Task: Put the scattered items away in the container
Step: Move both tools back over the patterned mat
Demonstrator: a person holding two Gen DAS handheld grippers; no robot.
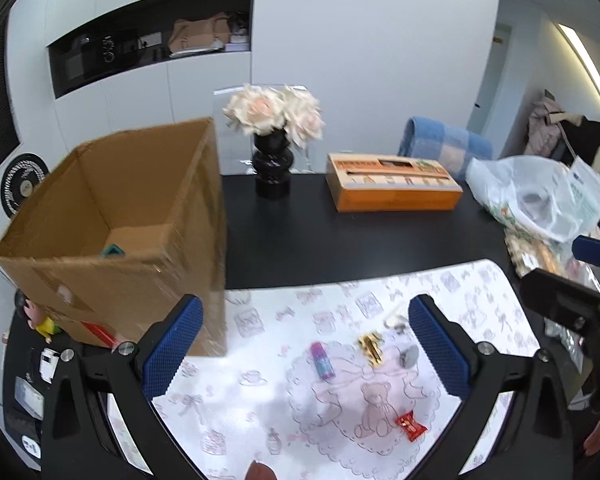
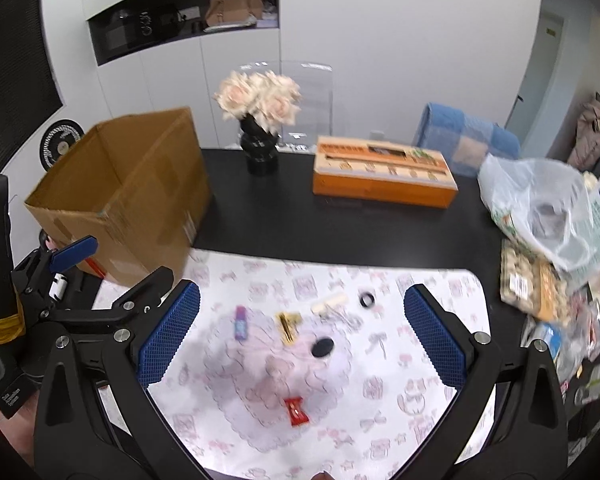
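An open cardboard box [image 1: 116,216] [image 2: 132,184] stands at the left on the black table, with a teal item [image 1: 113,251] inside it. On the white patterned mat [image 1: 260,400] [image 2: 400,360] lie a purple tube [image 1: 323,360] [image 2: 241,322], a gold clip [image 1: 371,347] [image 2: 288,325], a red candy wrapper [image 1: 410,426] [image 2: 296,411], a black disc [image 2: 323,347], a black ring [image 2: 367,299] and a cream stick [image 2: 329,304]. My left gripper [image 1: 306,348] hovers open above the mat, beside the box. My right gripper [image 2: 302,336] is open over the items.
A black vase of pale roses [image 1: 274,148] [image 2: 260,128] and an orange tissue box [image 1: 392,182] [image 2: 382,176] stand at the back. Plastic bags and packets [image 2: 552,240] [image 1: 532,196] crowd the right edge. A blue checked chair back [image 1: 448,140] is behind the table.
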